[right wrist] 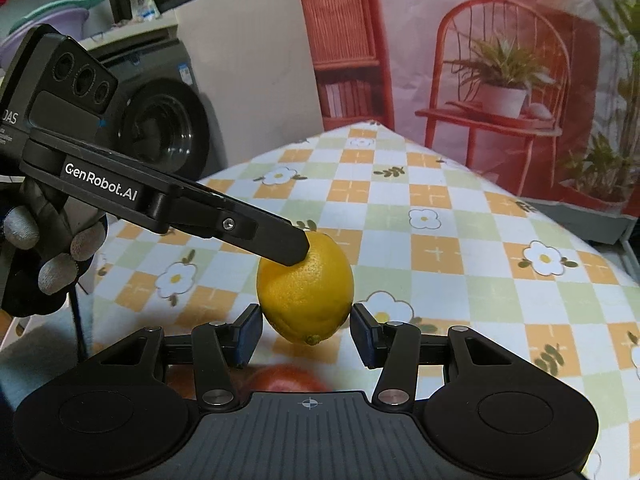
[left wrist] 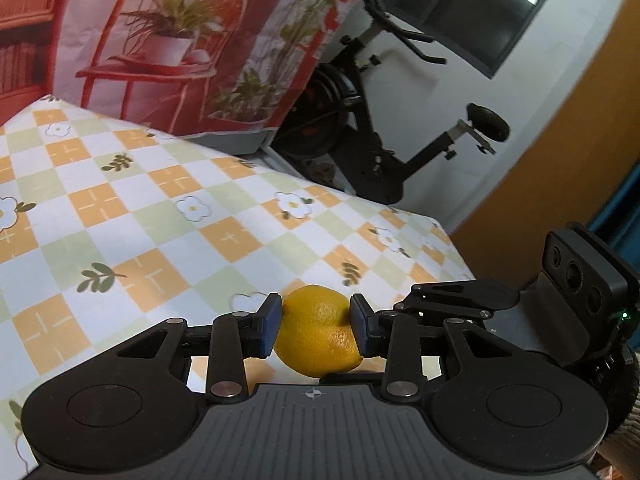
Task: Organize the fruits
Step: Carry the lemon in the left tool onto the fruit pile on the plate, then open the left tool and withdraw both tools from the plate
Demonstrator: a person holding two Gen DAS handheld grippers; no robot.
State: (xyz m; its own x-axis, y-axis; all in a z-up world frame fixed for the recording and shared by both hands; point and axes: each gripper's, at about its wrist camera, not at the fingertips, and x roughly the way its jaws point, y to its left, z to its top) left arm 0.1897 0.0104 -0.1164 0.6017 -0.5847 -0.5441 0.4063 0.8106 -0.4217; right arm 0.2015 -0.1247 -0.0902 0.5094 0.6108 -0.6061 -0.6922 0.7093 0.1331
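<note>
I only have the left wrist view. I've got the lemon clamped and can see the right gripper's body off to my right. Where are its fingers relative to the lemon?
Observer: In the right wrist view, the right gripper straddles the lower end of the lemon, one pad on each side. I cannot tell whether the pads touch it.
Operator: Anything underneath it?
Observer: Yes, a red fruit lies just below the right gripper's fingers, partly hidden by its body.
Operator: What's beyond the table on my side?
Observer: A washing machine stands behind the left gripper.
</note>
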